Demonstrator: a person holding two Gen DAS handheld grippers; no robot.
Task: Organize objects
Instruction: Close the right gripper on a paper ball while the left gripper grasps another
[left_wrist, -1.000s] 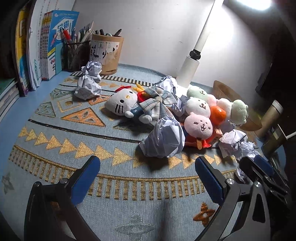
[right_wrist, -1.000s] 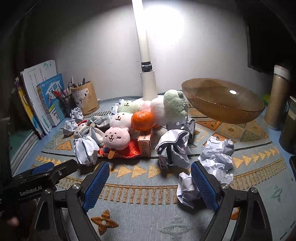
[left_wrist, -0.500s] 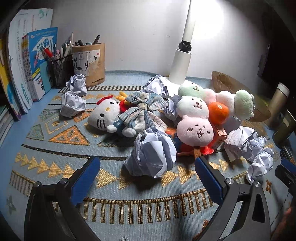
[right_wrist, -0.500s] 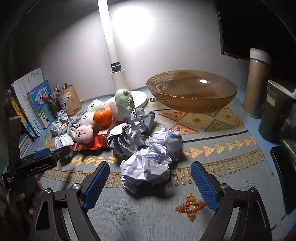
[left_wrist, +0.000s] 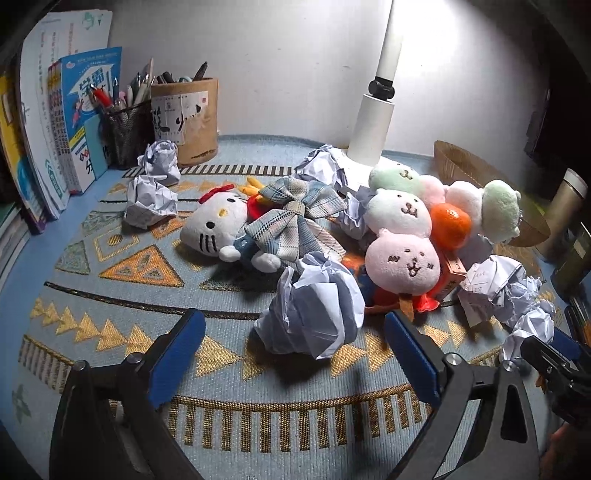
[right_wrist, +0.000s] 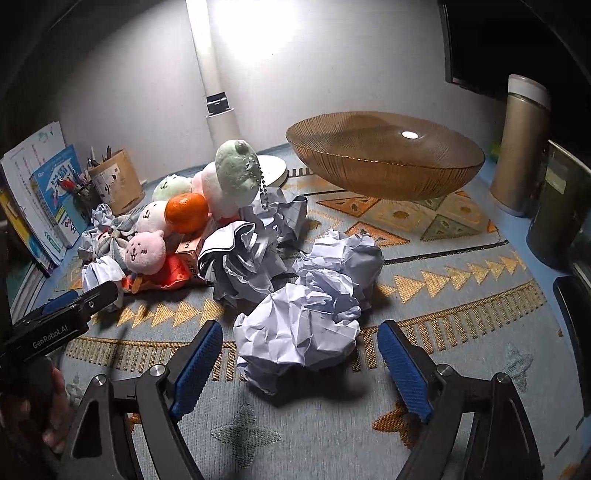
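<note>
My left gripper (left_wrist: 293, 326) hovers low over the patterned mat (left_wrist: 122, 347). Its blue jaws are closing around a crumpled paper ball (left_wrist: 314, 306), and the pads stand clear of the ball on both sides. My right gripper (right_wrist: 299, 334) is closing likewise around another white paper ball (right_wrist: 295, 339), with gaps on each side. More paper balls (right_wrist: 343, 258) lie behind it. A pile of plush toys (left_wrist: 404, 262), a white cat plush (left_wrist: 218, 225), a plaid bow (left_wrist: 295, 218) and an orange (left_wrist: 450, 225) fills the mat's middle.
An amber ribbed bowl (right_wrist: 388, 162) stands at the back right, with a tall tumbler (right_wrist: 522, 144) and a dark cup (right_wrist: 557, 214) beside it. A white lamp post (left_wrist: 373, 122) rises behind the toys. Pen holders (left_wrist: 184, 118) and books (left_wrist: 74, 122) line the left.
Both grippers have moved forward and down onto their paper balls, and their jaws have narrowed a little. The right view has swung from the toy pile to the paper balls.
</note>
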